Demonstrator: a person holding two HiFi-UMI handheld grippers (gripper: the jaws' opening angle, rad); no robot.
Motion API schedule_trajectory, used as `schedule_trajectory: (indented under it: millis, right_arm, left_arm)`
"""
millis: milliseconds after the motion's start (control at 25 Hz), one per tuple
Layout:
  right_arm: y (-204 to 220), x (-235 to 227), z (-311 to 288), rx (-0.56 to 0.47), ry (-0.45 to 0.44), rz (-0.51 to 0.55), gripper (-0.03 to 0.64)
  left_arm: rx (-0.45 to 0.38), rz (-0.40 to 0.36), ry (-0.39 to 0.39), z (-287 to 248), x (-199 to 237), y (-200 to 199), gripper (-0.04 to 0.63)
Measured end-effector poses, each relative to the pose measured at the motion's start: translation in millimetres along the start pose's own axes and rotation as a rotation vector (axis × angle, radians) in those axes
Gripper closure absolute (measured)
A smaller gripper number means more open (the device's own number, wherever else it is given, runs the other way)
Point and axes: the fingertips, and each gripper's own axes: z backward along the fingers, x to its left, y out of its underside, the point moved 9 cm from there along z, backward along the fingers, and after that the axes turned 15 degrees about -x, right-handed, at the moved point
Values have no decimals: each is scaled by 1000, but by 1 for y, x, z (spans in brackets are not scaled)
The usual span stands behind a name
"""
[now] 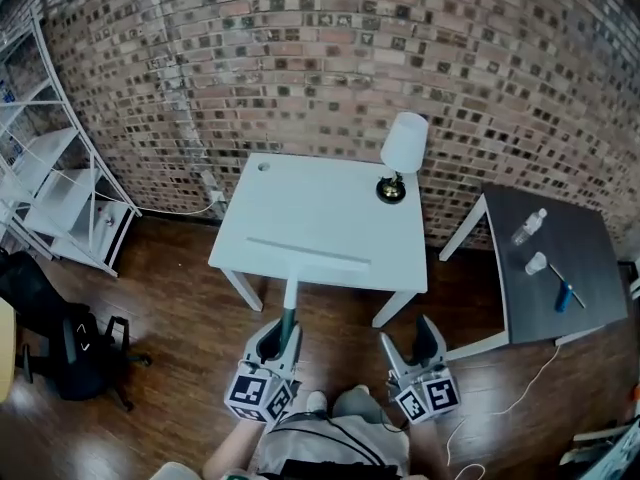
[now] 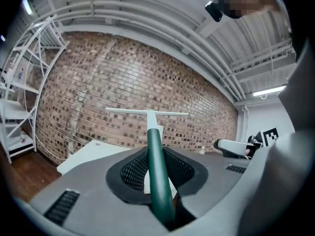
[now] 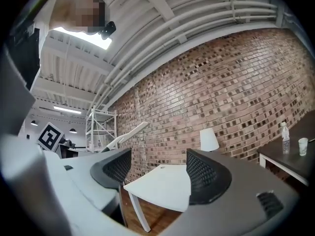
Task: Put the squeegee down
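The squeegee has a dark green handle (image 1: 287,326) and a white shaft ending in a long white blade (image 1: 308,250), which hovers over the near edge of the white table (image 1: 330,203). My left gripper (image 1: 279,342) is shut on the green handle (image 2: 156,168) and holds the squeegee level. The blade (image 2: 146,113) stands crosswise ahead of it, in front of the brick wall. My right gripper (image 1: 412,342) is beside it, short of the table's near right corner. Its jaws are open (image 3: 160,175) with nothing between them. The squeegee (image 3: 129,133) shows off to its left.
A white-shaded lamp (image 1: 402,155) stands at the table's far right corner. To the right, a dark table (image 1: 560,258) carries a bottle (image 1: 529,226), a cup (image 1: 536,263) and a blue tool (image 1: 564,295). A white shelf rack (image 1: 60,183) and a black chair (image 1: 70,343) stand at the left.
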Motion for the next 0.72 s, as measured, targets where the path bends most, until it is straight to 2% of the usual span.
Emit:
schedule_trajectory:
  millis: [160,440,560,720]
  right_arm:
    - [11,-36,-50,20,-17,-21,253]
    - [56,-118,-172,8,-136,-72,253]
    - [62,-159,-223,14,-190,-80,253]
    - [77,-190,-276,52,-279,-113,253]
  left_arm:
    - [31,-5,-25,-53,15,6,512]
    - [46,-50,-192,-140,50,31,514]
    - [45,-34,-215,-192,51,43,512]
    - [114,-102,-256,-248,62,53,512]
